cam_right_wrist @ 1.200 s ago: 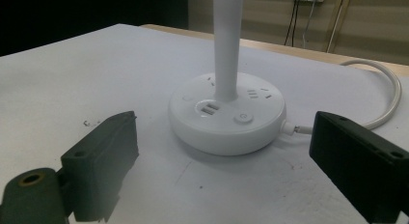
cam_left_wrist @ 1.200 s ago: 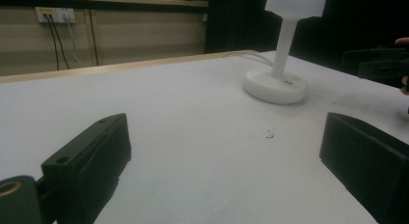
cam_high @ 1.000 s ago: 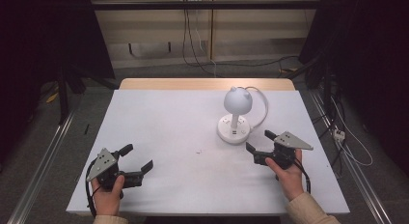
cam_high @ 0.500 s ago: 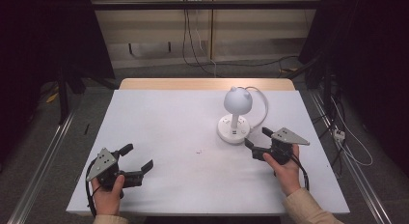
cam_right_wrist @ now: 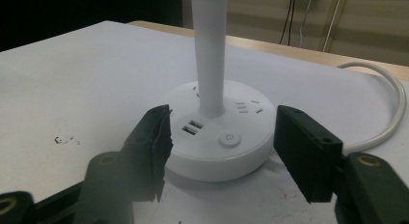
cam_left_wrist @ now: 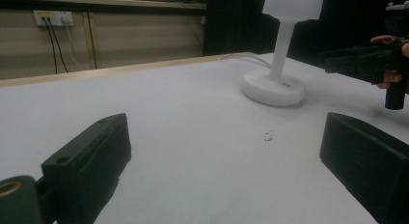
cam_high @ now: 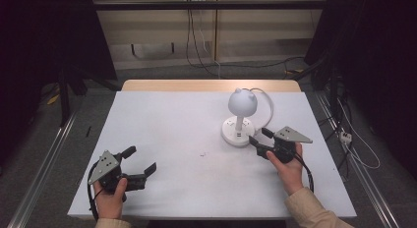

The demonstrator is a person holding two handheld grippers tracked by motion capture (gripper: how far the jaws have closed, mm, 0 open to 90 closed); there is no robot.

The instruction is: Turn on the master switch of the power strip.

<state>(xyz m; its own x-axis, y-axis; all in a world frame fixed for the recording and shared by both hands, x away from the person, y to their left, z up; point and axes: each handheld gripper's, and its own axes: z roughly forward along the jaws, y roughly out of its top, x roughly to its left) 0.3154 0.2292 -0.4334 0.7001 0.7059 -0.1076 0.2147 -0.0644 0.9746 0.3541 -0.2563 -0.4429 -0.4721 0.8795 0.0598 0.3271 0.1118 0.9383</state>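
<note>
A white table lamp (cam_high: 243,104) with a round head stands on a round base (cam_high: 237,132) right of the table's middle. The base (cam_right_wrist: 217,137) carries sockets, two USB ports and a power button (cam_right_wrist: 230,138). My right gripper (cam_high: 259,135) points at the base's near right edge. Its jaws (cam_right_wrist: 223,115) have just been closing and stand partly open, with nothing between the pads and the base just ahead of them. My left gripper (cam_high: 142,158) rests open near the front left of the table, holding nothing (cam_left_wrist: 224,125). It looks across at the lamp (cam_left_wrist: 272,89) and the right gripper (cam_left_wrist: 337,62).
The lamp's white cable (cam_high: 268,107) loops behind the base toward the table's right rear (cam_right_wrist: 390,113). A small dark mark (cam_high: 202,154) lies on the white tabletop (cam_high: 167,120). Loose cables and a power strip (cam_high: 344,136) lie on the floor to the right.
The right gripper's jaws have narrowed and it has edged slightly closer to the lamp base. The left gripper has not moved.
</note>
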